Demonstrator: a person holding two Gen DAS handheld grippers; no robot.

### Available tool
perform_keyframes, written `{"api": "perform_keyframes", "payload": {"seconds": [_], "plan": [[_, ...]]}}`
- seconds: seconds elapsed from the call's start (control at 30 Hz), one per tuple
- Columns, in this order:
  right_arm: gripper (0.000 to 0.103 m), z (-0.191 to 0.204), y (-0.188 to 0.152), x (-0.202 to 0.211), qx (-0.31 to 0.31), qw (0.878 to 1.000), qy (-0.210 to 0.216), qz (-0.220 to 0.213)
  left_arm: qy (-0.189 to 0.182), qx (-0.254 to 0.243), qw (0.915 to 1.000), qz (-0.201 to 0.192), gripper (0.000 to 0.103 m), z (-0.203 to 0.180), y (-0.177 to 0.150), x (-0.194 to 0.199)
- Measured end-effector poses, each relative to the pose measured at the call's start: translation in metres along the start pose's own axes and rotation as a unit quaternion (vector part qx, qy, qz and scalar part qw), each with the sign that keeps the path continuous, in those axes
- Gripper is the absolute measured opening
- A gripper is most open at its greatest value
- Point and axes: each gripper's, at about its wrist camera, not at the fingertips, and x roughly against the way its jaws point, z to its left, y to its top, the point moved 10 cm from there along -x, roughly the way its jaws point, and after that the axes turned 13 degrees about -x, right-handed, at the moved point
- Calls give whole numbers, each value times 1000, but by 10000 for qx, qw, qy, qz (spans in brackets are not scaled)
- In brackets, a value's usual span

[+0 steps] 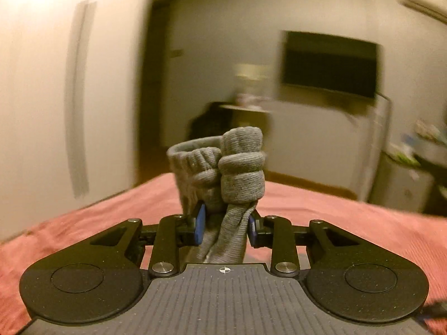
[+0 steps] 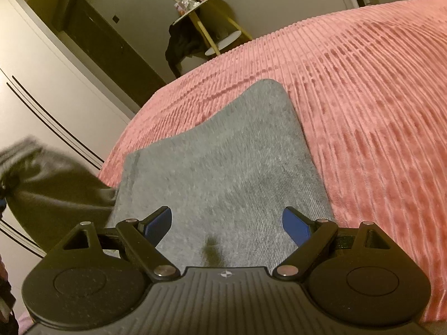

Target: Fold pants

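Note:
My left gripper [image 1: 226, 223] is shut on a bunched end of the grey pants [image 1: 232, 173], with the ribbed cuff sticking up above the blue pads and held above the pink bedspread [image 1: 335, 217]. In the right wrist view the rest of the grey pants [image 2: 223, 162] lie flat on the pink bedspread [image 2: 363, 97]. My right gripper [image 2: 226, 223] is open and empty, just above the flat cloth. At the left edge a lifted fold of the grey pants [image 2: 56, 178] hangs in the air, blurred.
White wardrobe doors [image 2: 36, 106] stand to the left of the bed. A small side table [image 2: 201, 14] with items and a dark garment stands beyond the bed's far edge. A dark wall screen [image 1: 329, 61] hangs on the far wall.

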Motion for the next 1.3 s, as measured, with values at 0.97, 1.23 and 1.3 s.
{"api": "perform_keyframes", "payload": {"seconds": [0.97, 1.23, 1.3], "plan": [[87, 31, -7, -42, -710, 9912, 675, 893, 542, 1959, 9491, 2406, 96, 10, -161, -12], [66, 47, -9, -88, -860, 9834, 899, 1321, 390, 2301, 9395, 2506, 96, 9, -177, -13], [58, 48, -10, -93, -1020, 9790, 1070, 1402, 350, 2314, 9397, 2495, 96, 8, -178, -14]]}}
